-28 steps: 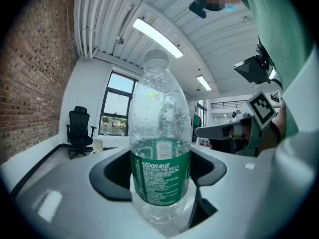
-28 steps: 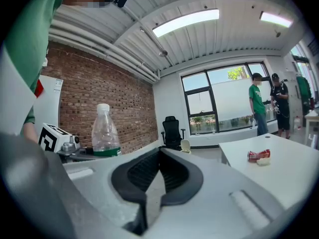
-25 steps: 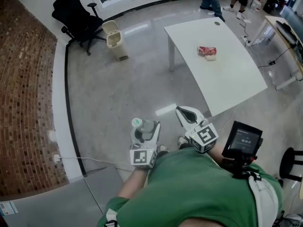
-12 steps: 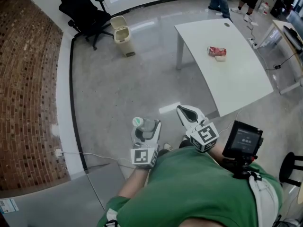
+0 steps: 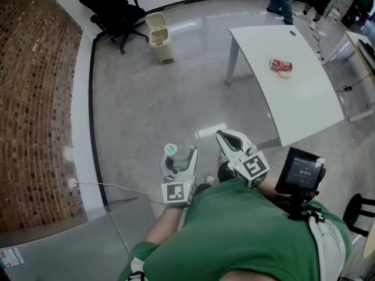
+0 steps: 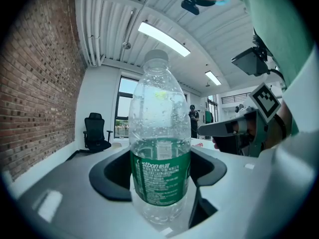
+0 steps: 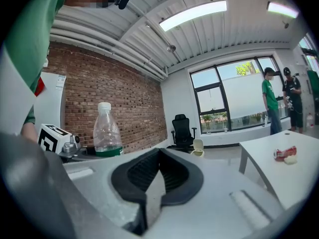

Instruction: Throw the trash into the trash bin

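Observation:
My left gripper [image 5: 177, 160] [image 6: 160, 176] is shut on a clear plastic bottle [image 6: 159, 148] [image 5: 174, 154] with a green label and a pale cap, held upright in front of the person. The right gripper [image 5: 232, 140] [image 7: 158, 176] is beside it, shut with nothing between its jaws; the bottle [image 7: 106, 133] also shows at the left of the right gripper view. A beige trash bin [image 5: 159, 37] [image 7: 198, 146] stands on the floor far ahead, next to a black office chair [image 5: 114, 10]. A crushed red can [image 5: 280, 65] [image 7: 284, 154] and a pale scrap lie on the white table [image 5: 293, 104].
A brick wall [image 5: 35, 110] runs along the left, with a cable [image 5: 117, 187] on the floor beside it. Grey polished floor lies between me and the bin. Two people [image 7: 280, 98] stand past the table near the windows. A device with a screen [image 5: 300, 171] hangs at the person's right.
The view has shifted forward and rightward over the floor: the bin, chair and table sit further right in the head view. Both grippers keep their pose, the bottle still gripped.

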A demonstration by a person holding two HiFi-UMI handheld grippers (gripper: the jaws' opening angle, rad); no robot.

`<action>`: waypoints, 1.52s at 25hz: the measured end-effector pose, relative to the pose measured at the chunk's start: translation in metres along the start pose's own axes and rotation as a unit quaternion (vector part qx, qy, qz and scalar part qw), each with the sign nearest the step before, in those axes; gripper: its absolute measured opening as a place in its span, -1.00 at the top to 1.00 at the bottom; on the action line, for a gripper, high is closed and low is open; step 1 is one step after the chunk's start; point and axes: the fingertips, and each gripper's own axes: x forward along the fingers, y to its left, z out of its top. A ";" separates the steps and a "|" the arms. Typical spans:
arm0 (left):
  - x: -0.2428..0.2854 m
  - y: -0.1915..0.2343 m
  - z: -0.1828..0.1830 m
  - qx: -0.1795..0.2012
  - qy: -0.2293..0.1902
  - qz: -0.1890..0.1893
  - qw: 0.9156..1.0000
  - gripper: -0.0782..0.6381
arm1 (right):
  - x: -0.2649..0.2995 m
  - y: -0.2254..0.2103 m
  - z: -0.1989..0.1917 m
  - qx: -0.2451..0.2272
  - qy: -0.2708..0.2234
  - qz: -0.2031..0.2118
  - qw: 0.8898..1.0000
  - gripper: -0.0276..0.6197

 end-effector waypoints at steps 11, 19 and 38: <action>0.067 0.051 0.022 0.020 -0.014 0.050 0.998 -0.14 | 0.083 -0.037 0.028 -0.006 -0.017 0.047 0.999 0.91; 0.124 0.073 0.032 0.013 -0.020 0.071 0.997 -0.14 | 0.132 -0.081 0.040 0.005 -0.031 0.070 0.997 0.91; 0.215 0.124 0.035 -0.017 -0.012 0.020 1.000 -0.14 | 0.224 -0.125 0.048 0.022 -0.014 0.036 0.999 0.91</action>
